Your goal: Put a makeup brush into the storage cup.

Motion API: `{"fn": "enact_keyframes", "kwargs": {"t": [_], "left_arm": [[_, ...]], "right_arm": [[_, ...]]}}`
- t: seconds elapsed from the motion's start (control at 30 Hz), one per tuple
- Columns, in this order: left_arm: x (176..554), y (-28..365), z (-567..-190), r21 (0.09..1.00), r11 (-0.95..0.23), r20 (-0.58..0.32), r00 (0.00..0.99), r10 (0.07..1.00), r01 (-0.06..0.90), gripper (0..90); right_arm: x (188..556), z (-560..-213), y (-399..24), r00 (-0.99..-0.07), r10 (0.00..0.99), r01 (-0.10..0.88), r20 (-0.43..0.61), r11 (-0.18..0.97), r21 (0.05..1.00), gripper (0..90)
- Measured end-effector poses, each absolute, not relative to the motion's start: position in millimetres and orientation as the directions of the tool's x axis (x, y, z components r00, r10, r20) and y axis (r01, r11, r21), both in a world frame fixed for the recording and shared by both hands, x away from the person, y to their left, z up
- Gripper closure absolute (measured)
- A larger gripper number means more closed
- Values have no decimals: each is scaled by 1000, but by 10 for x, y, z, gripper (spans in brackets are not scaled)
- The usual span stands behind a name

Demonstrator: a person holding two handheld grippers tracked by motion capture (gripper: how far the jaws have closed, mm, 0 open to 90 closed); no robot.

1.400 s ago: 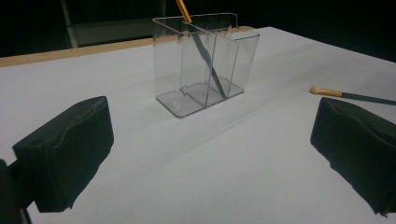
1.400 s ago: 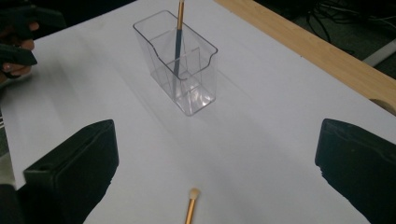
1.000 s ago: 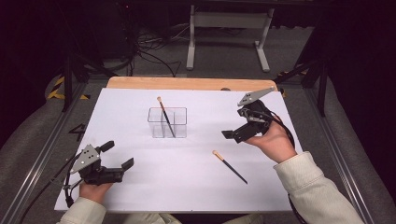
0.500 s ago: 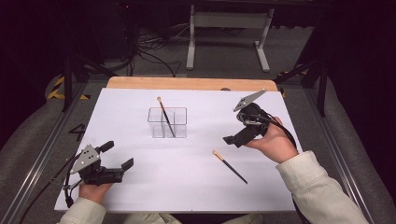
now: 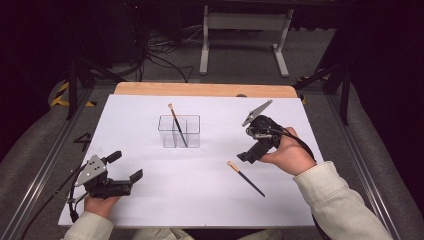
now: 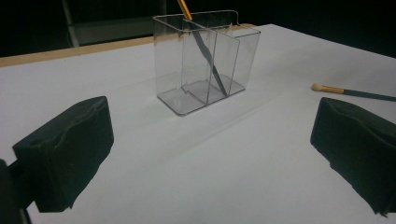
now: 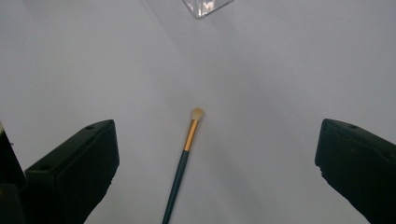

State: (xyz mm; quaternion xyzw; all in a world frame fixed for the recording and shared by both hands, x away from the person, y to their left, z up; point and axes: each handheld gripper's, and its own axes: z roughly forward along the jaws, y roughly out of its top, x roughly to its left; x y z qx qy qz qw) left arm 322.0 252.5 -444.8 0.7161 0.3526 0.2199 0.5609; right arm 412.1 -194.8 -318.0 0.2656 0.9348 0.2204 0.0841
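A clear two-compartment holder (image 5: pixel 179 131) (image 6: pixel 205 60) stands mid-table with one dark-handled brush (image 5: pixel 177 125) (image 6: pixel 205 49) leaning in it. A second brush (image 5: pixel 246 178) (image 7: pixel 183 163), with a gold ferrule and a pale tip, lies flat on the white sheet. My right gripper (image 5: pixel 244 156) (image 7: pixel 217 172) hovers open and tilted down just above and behind that brush, the jaws wide apart on either side of it. My left gripper (image 5: pixel 125 166) (image 6: pixel 210 158) rests open near the front left, pointing at the holder, nothing between its jaws.
The white sheet (image 5: pixel 150 200) covers the table, with a wooden edge (image 5: pixel 200 89) at the back. Metal rails run along both sides. A corner of the holder (image 7: pixel 205 7) shows at the top of the right gripper view.
My right gripper has tipped downward and moved a little toward the lying brush. The left gripper and both brushes have stayed put.
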Motion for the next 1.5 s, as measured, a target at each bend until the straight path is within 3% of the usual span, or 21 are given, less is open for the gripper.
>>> {"fn": "enact_keyframes", "kwargs": {"t": [1.5], "left_arm": [[3218, 2522, -4447, 957, -125, -79, 650, 756, 262, 2]], "right_arm": [[4128, -3863, -1905, -860, 509, 489, -28, 839, 236, 43]]}}
